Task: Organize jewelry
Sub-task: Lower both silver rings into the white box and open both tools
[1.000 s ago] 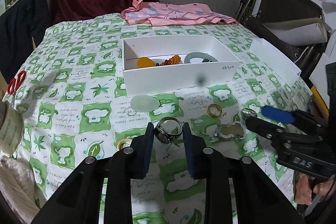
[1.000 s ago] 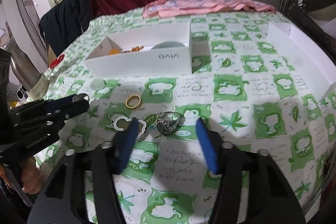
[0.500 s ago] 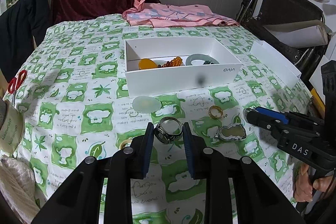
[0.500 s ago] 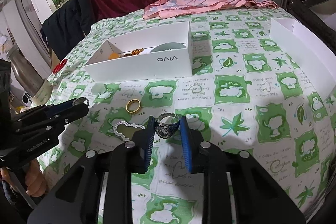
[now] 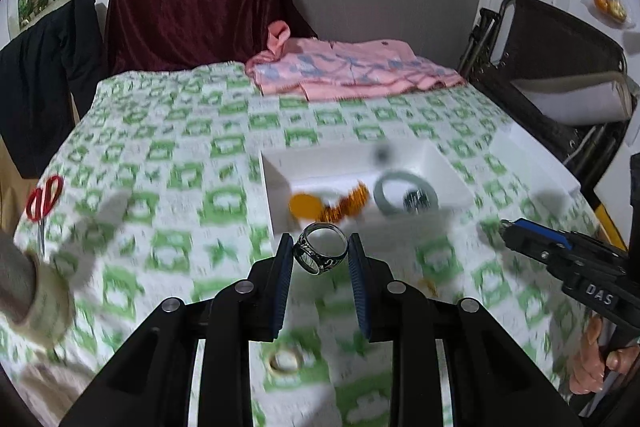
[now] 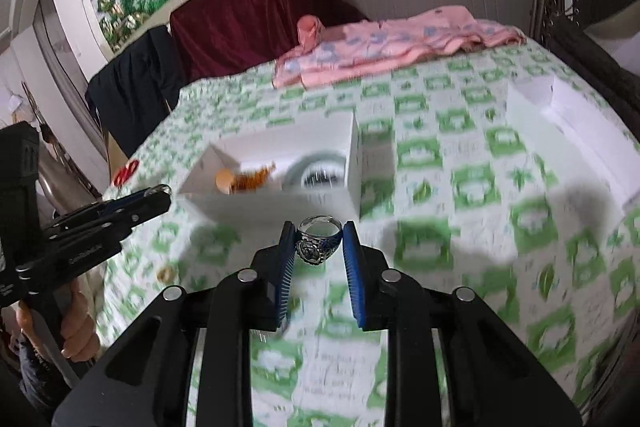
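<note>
The white box (image 5: 276,183) holds an orange pendant (image 5: 303,205), amber beads (image 5: 348,205) and a jade bangle (image 5: 406,194). Just short of it, both grippers, left (image 5: 320,254) and right (image 6: 319,242), each pinch a silver ring (image 5: 321,251) (image 6: 318,241) above the tablecloth (image 5: 176,163).

We read "DAS" in white letters on the black right gripper (image 5: 508,227) at four o'clock.

Red-handled scissors (image 5: 43,202) lie at the tablecloth's (image 5: 192,131) edge — pink cloth (image 5: 352,71) bunched far behind.
</note>
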Demonstrator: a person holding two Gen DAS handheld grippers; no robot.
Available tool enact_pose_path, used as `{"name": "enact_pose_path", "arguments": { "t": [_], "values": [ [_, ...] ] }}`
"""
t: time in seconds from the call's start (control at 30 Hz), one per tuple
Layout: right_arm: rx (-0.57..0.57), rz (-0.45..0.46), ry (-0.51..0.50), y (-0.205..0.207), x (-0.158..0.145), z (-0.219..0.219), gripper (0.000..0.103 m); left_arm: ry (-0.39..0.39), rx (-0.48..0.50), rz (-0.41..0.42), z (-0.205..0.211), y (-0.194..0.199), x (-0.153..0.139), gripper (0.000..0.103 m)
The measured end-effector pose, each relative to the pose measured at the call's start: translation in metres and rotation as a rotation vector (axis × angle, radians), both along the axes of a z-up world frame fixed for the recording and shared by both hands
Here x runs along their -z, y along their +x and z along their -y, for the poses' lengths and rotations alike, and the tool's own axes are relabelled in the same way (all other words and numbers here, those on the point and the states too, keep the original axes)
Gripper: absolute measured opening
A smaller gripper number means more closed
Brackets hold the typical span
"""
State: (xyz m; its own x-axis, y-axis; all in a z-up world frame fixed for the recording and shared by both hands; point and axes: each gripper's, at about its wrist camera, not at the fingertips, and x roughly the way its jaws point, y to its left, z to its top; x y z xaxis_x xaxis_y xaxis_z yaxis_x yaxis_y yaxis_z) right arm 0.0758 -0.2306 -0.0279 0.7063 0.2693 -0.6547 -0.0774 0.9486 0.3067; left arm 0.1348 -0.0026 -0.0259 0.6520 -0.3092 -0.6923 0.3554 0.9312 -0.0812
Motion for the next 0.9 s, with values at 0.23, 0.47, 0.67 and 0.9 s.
{"name": "enact_pose_path", "arguments": {
  "t": [0.23, 0.47, 0.67, 0.9],
  "values": [
    [-0.038, -0.008, 0.011, 0.048, -0.009, -0.006, 0.023, 0.014, -0.005, -0.011, 0.014, 0.04, -0.001, 0.028],
    [-0.045, -0.05, -0.014, 0.09, 0.006, -0.014, 0.023, 0.011, -0.011, -0.066, 0.019, 0.068, 0.02, 0.028],
    [-0.025, -0.059, 0.014, 0.104, 0.017, -0.009, 0.024, -0.004, -0.007, -0.043, 0.02, 0.068, 0.02, 0.04],
    [-0.002, -0.03, 0.077, 0.097, 0.014, 0.006, 0.024, -0.022, -0.029, -0.024, 0.012, 0.063, 0.015, 0.044]
  ]
}}
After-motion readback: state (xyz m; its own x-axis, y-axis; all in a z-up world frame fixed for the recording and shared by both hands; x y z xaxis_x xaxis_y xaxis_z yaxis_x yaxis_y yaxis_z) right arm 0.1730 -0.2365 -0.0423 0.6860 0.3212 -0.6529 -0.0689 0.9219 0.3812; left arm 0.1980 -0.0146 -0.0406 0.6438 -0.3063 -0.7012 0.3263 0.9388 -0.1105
